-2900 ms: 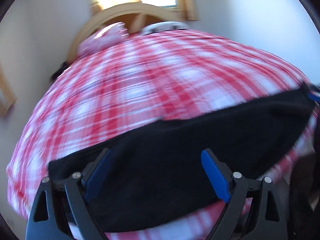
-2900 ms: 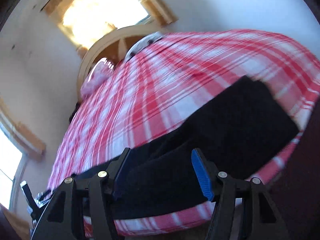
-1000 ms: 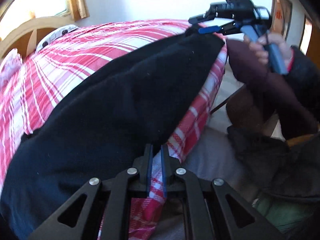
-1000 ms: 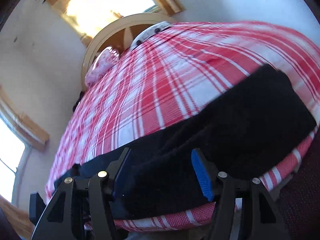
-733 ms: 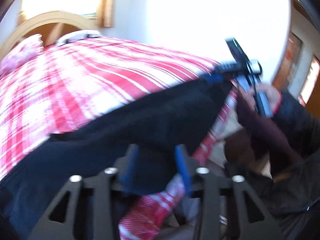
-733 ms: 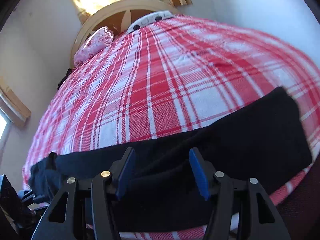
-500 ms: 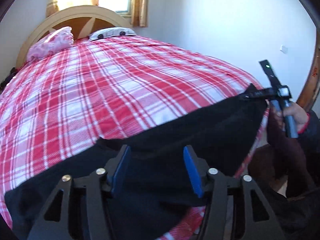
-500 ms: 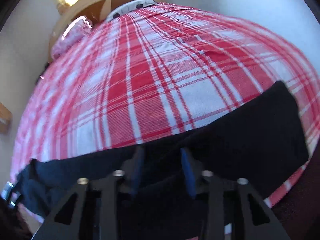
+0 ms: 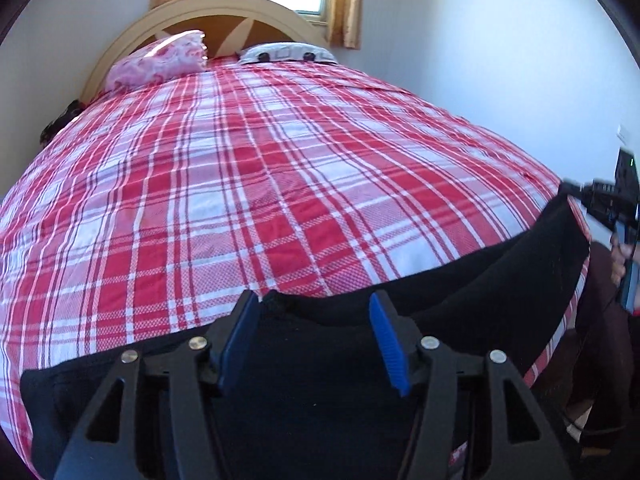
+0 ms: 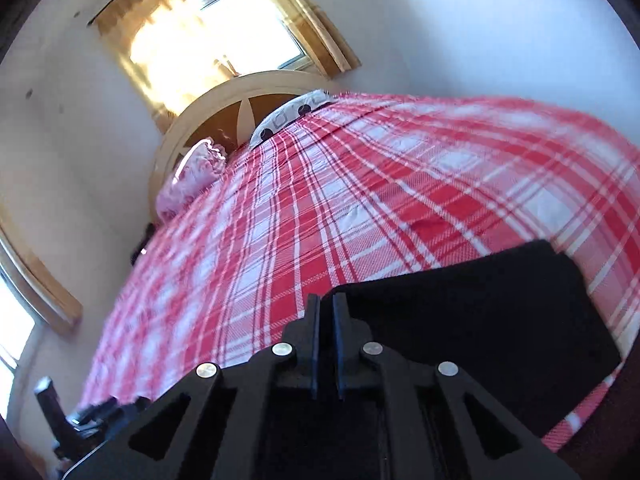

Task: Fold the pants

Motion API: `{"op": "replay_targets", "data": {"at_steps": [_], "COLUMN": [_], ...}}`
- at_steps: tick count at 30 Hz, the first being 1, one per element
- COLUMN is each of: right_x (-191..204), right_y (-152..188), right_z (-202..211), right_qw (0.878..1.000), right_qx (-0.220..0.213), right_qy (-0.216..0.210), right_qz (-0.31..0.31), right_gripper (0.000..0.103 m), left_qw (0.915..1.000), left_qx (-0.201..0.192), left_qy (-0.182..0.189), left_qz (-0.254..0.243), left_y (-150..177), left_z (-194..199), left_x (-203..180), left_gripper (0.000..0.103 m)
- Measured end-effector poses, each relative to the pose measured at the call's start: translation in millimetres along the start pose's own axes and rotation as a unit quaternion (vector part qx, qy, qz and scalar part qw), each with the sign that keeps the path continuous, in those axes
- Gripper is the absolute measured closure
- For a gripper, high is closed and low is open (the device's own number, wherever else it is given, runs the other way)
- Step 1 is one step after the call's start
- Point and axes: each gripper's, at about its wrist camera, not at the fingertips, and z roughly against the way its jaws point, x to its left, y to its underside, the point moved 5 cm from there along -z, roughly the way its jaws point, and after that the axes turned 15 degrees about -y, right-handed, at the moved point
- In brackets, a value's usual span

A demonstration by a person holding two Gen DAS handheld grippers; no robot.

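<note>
Soft, limp black pants (image 9: 500, 280) along the bed (image 9: 260, 184) foot edge: right gripper (image 10: 327, 312) jaws pinched on their edge, left gripper (image 9: 312, 320) jaws wide, empty, best taking a hem.

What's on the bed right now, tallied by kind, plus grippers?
Black pants: 1
Pillows: 2, one pink, one white patterned
Red plaid bedspread: 1
Grippers: 2, left gripper open over the pants, right gripper shut, apparently on the pants' edge
Total: 6
</note>
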Motion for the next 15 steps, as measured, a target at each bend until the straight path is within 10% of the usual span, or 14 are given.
{"op": "replay_targets", "data": {"at_steps": [4,11,15], "right_x": [-36,-42,40], "right_y": [16,12,49], "right_z": [-20,23,-2], "right_qw": [0.997,0.993,0.997], "right_qx": [0.014,-0.083,0.026], "right_qy": [-0.002,0.038,-0.036], "right_qz": [-0.072,-0.080,0.062], "right_gripper": [0.094,0.091,0.041], "left_qw": [0.9988,0.9989,0.9995], "left_qx": [0.000,0.021,0.024], "left_qy": [-0.016,-0.023,-0.019], "left_qz": [0.047,0.037,-0.005], "left_y": [-3,2,3], "left_z": [-1,-8,-14], "left_x": [16,29,13], "left_gripper": [0.043,0.043,0.043]}}
